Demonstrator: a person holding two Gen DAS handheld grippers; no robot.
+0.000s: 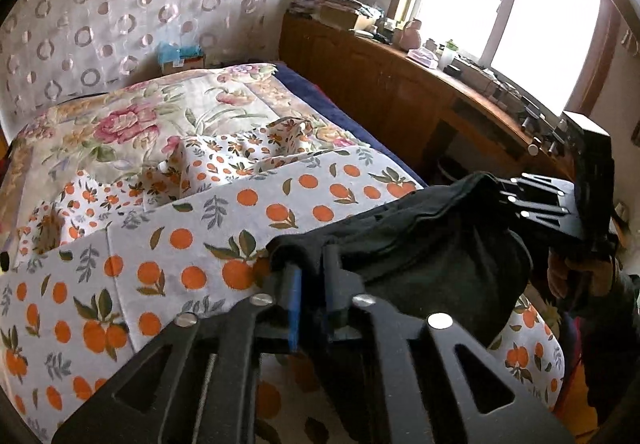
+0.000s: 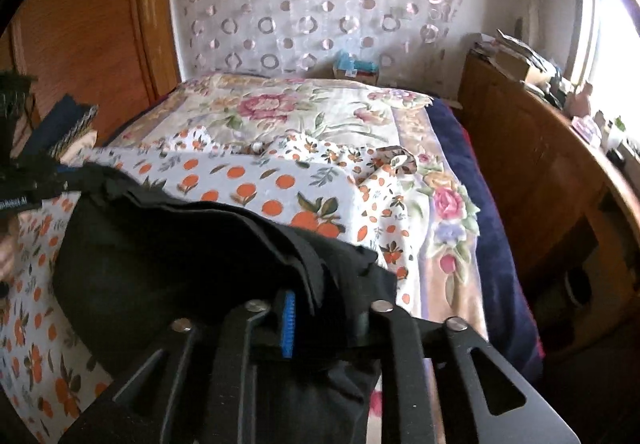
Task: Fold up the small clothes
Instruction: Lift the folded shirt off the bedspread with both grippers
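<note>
black garment (image 1: 432, 256) | left tongs (image 1: 312, 276) pinching it; right tongs (image 2: 324, 308) pinching it

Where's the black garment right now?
The black garment hangs stretched between the left claw and right claw, over the orange-print sheet.

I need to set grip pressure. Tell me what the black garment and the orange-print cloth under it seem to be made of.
Black garment: looks like soft, matte knit, maybe cotton jersey; it drapes limply and folds in soft layers, without shine. Orange-print cloth: seems a thicker, slightly fuzzy fabric, perhaps towelling or flannel; dull surface and a stiff, straight edge. Neither can be confirmed by sight.
</note>
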